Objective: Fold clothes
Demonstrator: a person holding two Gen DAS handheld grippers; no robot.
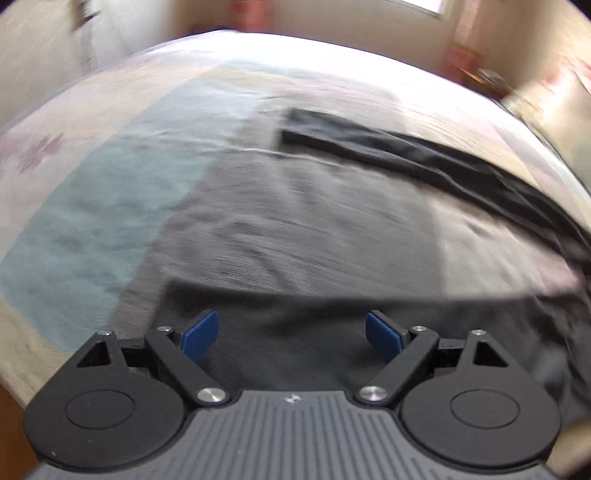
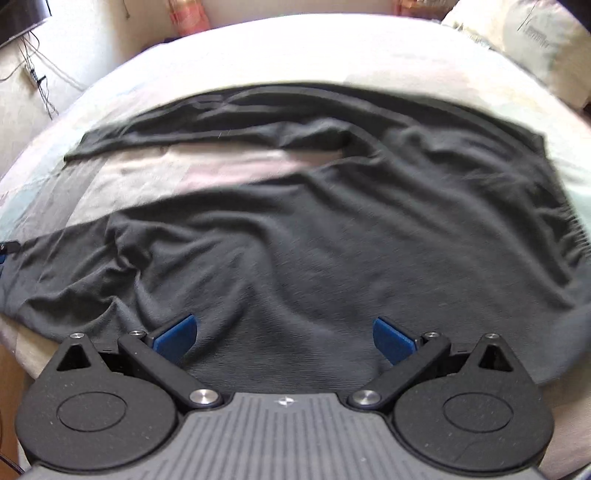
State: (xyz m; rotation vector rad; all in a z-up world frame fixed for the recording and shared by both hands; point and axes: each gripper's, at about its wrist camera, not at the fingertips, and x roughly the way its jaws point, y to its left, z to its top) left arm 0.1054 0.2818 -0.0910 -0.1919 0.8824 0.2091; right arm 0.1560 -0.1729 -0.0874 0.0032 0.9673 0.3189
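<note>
Across the bed (image 2: 258,48), spread wide, lies the dark grey garment (image 2: 332,240), and that's our subject. It looks like a long-sleeved top, rumpled through the middle, with one long sleeve (image 2: 207,125) stretched out flat toward the far left in the right wrist view. A strip of pale bedspread (image 2: 207,166) shows between that sleeve and the body of the garment. On the right, the fabric bunches into tight ripples near the mattress edge.

Over the near hem hover the right tongs (image 2: 284,339), blue pads (image 2: 175,338) spread wide, released, nothing between them but the cloth lying below. No grip that I can see.

Switch to the left wrist view, which is blurred: the left tongs (image 1: 291,336) are also released, their blue pads (image 1: 199,336) standing far apart above dark fabric (image 1: 295,332) at the near edge of the bed. Beyond them, a broad grey band and a teal patch (image 1: 92,206) of the bedspread run away from the camera, and the sleeve (image 1: 406,147) lies as a dark strip farther off.

Outward now: a pillow (image 2: 535,44) sits at the far right corner, cables (image 2: 37,77) trail down the wall at left, and something reddish (image 2: 186,13) stands past the bed's far side.
</note>
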